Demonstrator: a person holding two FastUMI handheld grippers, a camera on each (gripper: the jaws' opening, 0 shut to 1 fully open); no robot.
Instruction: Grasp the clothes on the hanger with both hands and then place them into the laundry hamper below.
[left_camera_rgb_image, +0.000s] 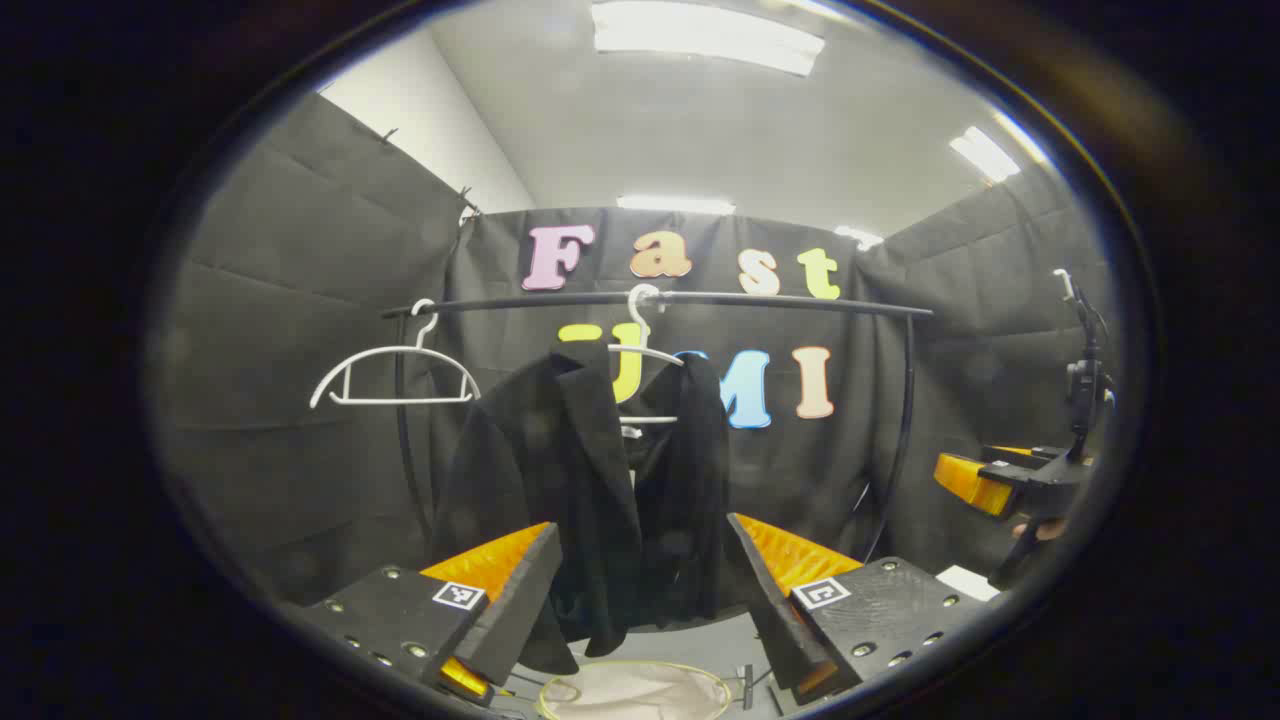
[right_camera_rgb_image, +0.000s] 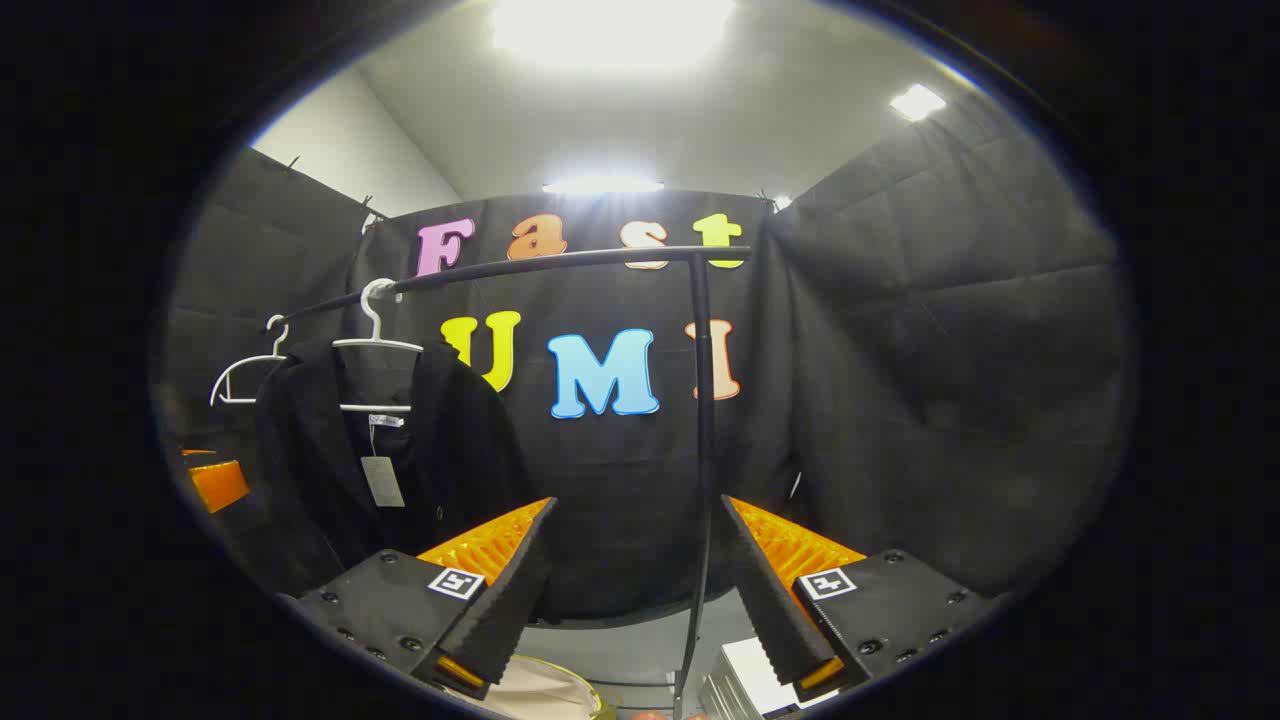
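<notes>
A black jacket (left_camera_rgb_image: 590, 470) hangs on a white hanger (left_camera_rgb_image: 645, 345) from the dark rail (left_camera_rgb_image: 760, 299), straight ahead in the left gripper view. My left gripper (left_camera_rgb_image: 642, 525) is open in front of its lower half, apart from the cloth. The hamper (left_camera_rgb_image: 635, 695), pale mesh with a yellow rim, sits on the floor beneath. My right gripper (right_camera_rgb_image: 638, 503) is open and faces the booth wall; the jacket (right_camera_rgb_image: 380, 470) with its paper tag hangs to its left. The right gripper (left_camera_rgb_image: 985, 482), held by a hand, is off at the right edge of the left gripper view.
An empty white hanger (left_camera_rgb_image: 395, 375) hangs at the rail's left end. The rack's upright post (right_camera_rgb_image: 702, 450) stands just ahead of the right gripper. A white stack (right_camera_rgb_image: 745, 685) lies on the floor by the post. The hamper rim (right_camera_rgb_image: 545, 690) is at the bottom.
</notes>
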